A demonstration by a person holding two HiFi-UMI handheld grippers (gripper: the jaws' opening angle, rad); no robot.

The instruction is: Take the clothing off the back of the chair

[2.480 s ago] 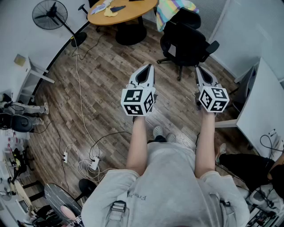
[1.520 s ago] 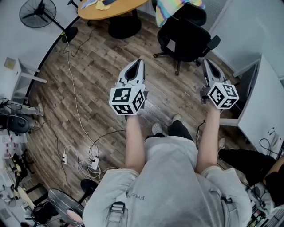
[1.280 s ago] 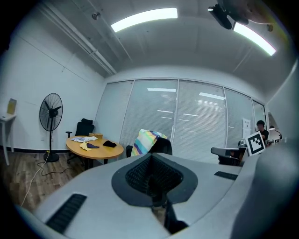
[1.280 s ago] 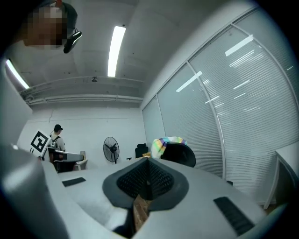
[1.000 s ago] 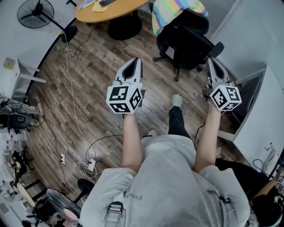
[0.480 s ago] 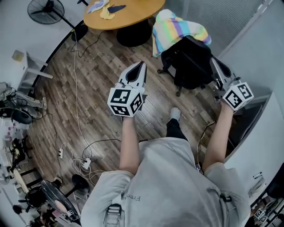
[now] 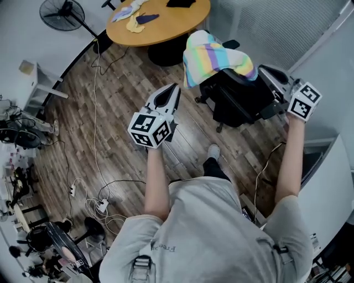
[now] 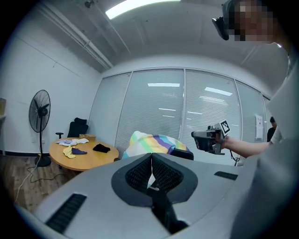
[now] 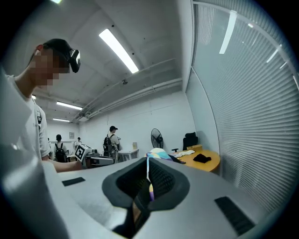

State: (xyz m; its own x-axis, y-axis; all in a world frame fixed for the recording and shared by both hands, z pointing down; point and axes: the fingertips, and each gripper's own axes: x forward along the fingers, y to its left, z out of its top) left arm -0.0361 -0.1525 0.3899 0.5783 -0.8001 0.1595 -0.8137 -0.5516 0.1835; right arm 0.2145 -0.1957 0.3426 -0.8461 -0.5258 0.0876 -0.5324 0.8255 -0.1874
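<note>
Since the earlier frames both grippers have travelled toward the chair (image 7: pixel 243 99). The right gripper (image 7: pixel 261 68) has swung out to the chair's right side, where earlier it was held parallel to the left one.

Nearest, the left gripper (image 7: pixel 175 87) is held out over the wooden floor (image 7: pixel 116 110), short of the chair. Its fingers are pressed together with nothing between them.

The right gripper's fingers are likewise closed and empty. They point across toward the chair's back, near the clothing (image 7: pixel 213 58) but apart from it.

The clothing, striped in yellow, green, blue and purple, hangs draped over the top of the black chair's back, untouched.

Beyond the chair is a round table (image 7: pixel 166 22) carrying a few small cloth items, and further left a standing fan (image 7: pixel 62 12).
</note>
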